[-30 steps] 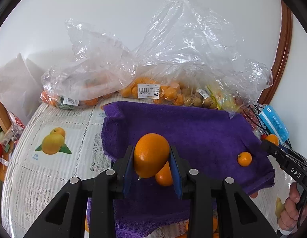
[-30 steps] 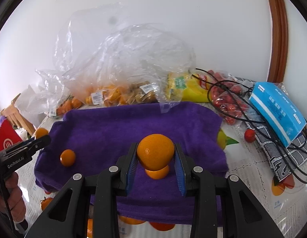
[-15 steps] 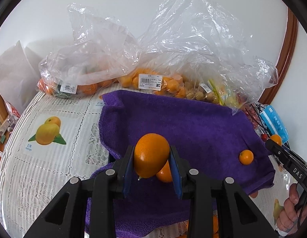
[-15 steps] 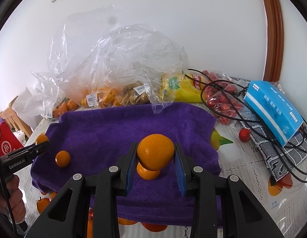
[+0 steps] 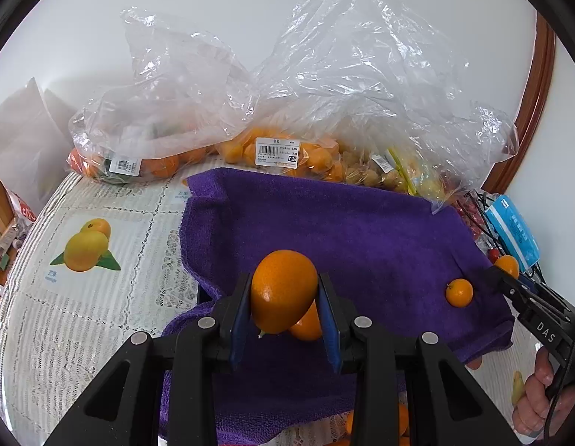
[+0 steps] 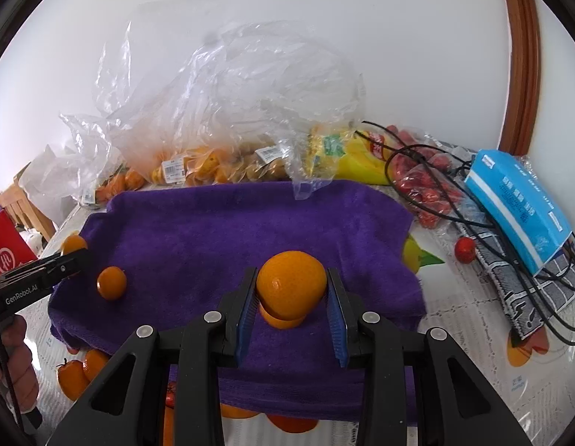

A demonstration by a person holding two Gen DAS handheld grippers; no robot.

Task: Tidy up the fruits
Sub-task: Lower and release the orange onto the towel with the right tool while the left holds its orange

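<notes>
A towel point(image 6: 228, 230) lies spread on the table point(image 5: 101, 304), with bags of fruit point(image 5: 276, 148) lined up behind it against the wall. A small orange point(image 5: 459, 292) sits on the towel, a box point(image 6: 517, 200) and cables point(image 6: 428, 186) lie to the right, and more oranges point(image 6: 79, 371) rest by the towel's near edge.

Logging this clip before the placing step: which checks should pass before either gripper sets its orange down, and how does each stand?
1. Left gripper grips the left orange, pads on both sides: ok.
2. Right gripper grips the right orange the same way: ok.
3. Bare room on the purple towel ahead of both: ok.
4. Spot right under each gripper free: not ok; a lying orange shows just below the left one, another lying orange below the right.
5. Grippers apart from each other: ok.
6. Height above the towel: cannot tell.
</notes>
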